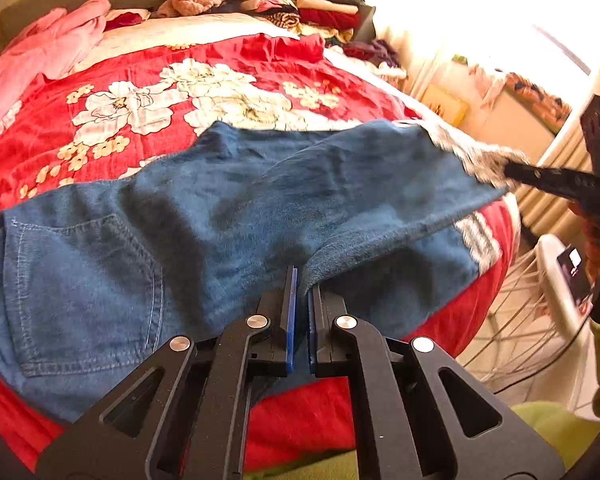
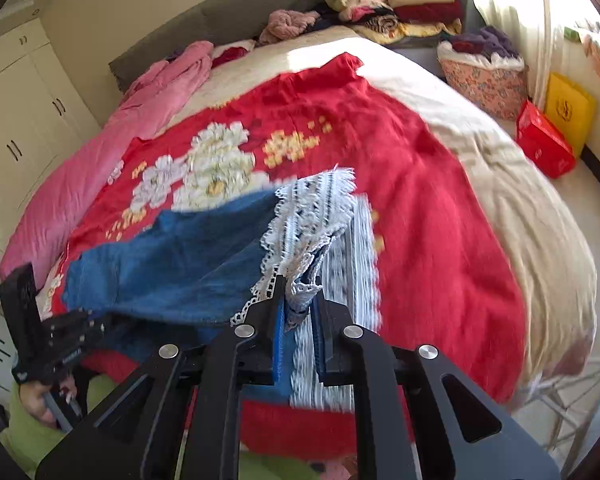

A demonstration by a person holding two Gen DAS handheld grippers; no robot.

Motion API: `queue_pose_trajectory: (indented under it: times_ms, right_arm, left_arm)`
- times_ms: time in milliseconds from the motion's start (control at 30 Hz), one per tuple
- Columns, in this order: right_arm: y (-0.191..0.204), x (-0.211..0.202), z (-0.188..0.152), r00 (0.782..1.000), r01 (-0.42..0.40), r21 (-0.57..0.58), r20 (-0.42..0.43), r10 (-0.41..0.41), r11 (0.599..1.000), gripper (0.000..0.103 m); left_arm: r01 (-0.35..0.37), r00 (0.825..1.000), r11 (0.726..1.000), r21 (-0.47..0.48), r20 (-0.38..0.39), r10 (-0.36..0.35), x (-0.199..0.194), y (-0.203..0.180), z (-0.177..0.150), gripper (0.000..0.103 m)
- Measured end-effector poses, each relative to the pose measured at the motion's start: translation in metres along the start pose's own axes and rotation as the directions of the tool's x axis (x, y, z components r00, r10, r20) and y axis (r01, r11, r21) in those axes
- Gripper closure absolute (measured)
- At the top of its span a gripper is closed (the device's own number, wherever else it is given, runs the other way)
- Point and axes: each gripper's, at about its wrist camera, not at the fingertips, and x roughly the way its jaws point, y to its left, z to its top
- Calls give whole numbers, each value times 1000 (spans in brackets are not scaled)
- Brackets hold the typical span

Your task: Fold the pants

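Observation:
Blue denim pants [image 1: 228, 208] with white lace hems lie across a red floral bedspread [image 1: 148, 92]. A back pocket [image 1: 84, 288] shows at the left. My left gripper [image 1: 302, 284] is shut on the near edge of the upper leg, mid-length. My right gripper [image 2: 298, 296] is shut on the lace hem [image 2: 312, 216] of the upper leg and holds it lifted above the bed. The lower leg's lace hem [image 1: 478, 240] lies on the bedspread. The right gripper also shows in the left wrist view [image 1: 512, 170], the left gripper in the right wrist view [image 2: 100, 322].
Pink bedding [image 2: 148, 96] lies along the bed's left. Stacks of folded clothes [image 2: 400, 0] sit at the head. A floral basket [image 2: 488, 80], a red box [image 2: 544, 144] and a yellow bag [image 2: 570, 112] stand on the floor at right. A wire rack [image 1: 520, 308] stands beside the bed's foot.

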Motion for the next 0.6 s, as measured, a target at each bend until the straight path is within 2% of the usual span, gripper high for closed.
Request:
queue_pose_trajectory:
  times_ms: [200, 500, 533, 600]
  right_arm:
    - [-16, 20, -34, 997, 12, 43, -81, -9, 999, 92]
    - [-33, 34, -50, 993, 62, 40, -99, -58, 997, 91]
    - [-34, 35, -51, 993, 74, 39, -98, -70, 997, 89]
    - [-35, 33, -52, 989, 103, 25, -105, -100, 994, 75]
  left_arm:
    - [-36, 998, 999, 31, -51, 38, 8, -5, -13, 103]
    - [-72, 991, 995, 75, -106, 80, 23, -12, -21, 100]
    - [-78, 990, 994, 81, -110, 87, 25, -13, -22, 99]
    - [-79, 990, 993, 88, -110, 89, 25, -15, -23, 99]
